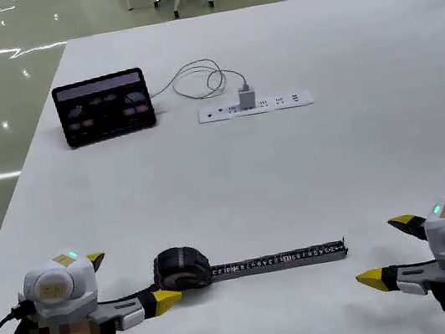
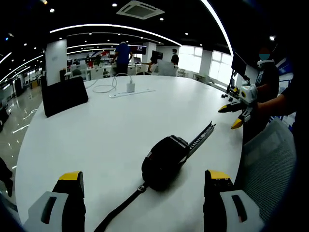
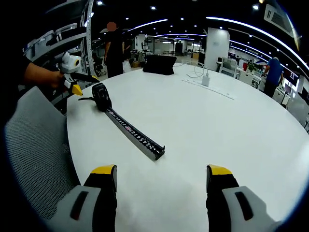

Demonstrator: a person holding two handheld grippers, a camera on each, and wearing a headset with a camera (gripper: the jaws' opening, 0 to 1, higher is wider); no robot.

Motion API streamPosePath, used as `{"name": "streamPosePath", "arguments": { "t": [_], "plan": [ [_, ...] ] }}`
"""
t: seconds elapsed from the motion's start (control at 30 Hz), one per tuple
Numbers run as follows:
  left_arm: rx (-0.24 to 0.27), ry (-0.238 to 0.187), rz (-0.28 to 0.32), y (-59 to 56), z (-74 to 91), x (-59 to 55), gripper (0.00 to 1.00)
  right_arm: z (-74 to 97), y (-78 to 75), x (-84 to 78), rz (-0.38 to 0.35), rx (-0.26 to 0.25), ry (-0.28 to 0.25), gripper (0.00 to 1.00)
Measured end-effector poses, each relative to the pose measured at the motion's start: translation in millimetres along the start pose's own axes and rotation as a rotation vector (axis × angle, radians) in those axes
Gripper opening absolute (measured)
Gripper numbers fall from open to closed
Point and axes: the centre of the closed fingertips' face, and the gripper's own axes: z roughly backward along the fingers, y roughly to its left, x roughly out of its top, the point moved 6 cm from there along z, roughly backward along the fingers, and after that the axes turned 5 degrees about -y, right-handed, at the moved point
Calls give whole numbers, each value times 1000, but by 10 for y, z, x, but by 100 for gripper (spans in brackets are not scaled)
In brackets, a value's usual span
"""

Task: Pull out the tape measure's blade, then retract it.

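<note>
A black tape measure (image 1: 182,267) lies on the white table (image 1: 291,173), its blade (image 1: 278,260) drawn out to the right and flat on the surface. My left gripper (image 1: 130,279) stands open just left of the case, one yellow tip near it. In the left gripper view the case (image 2: 164,159) sits between and ahead of the jaws, its strap trailing toward me. My right gripper (image 1: 397,251) is open, a short way right of the blade's hook end (image 3: 158,153); the blade (image 3: 133,133) runs to the case (image 3: 101,95).
A dark tablet (image 1: 104,106) stands at the back left. A white power strip (image 1: 255,106) with a plugged charger and looped cable (image 1: 200,77) lies behind the tape. The table's front edge is close to both grippers. People stand in the room beyond.
</note>
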Motion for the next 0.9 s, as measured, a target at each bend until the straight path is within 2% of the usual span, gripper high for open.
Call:
{"name": "streamPosePath", "arguments": {
  "t": [0.17, 0.33, 0.47, 0.57, 0.63, 0.9],
  "plan": [
    [17, -1, 3, -22, 101, -32, 100, 98, 3, -24, -20, -29, -10, 75],
    [22, -22, 9, -41, 176, -1, 100, 175, 16, -47, -33, -46, -14, 80],
    [14, -17, 4, -70, 210, 6, 100, 218, 38, -43, -42, -39, -19, 86],
    [0, -4, -8, -122, 246, -31, 100, 256, 45, -58, -41, -31, -26, 91],
    [8, -1, -21, -100, 265, -74, 100, 295, 53, -64, -35, -29, -26, 92],
    [11, -22, -11, -142, 383, -111, 100, 435, 132, -137, -34, -23, -19, 95]
  ]
}}
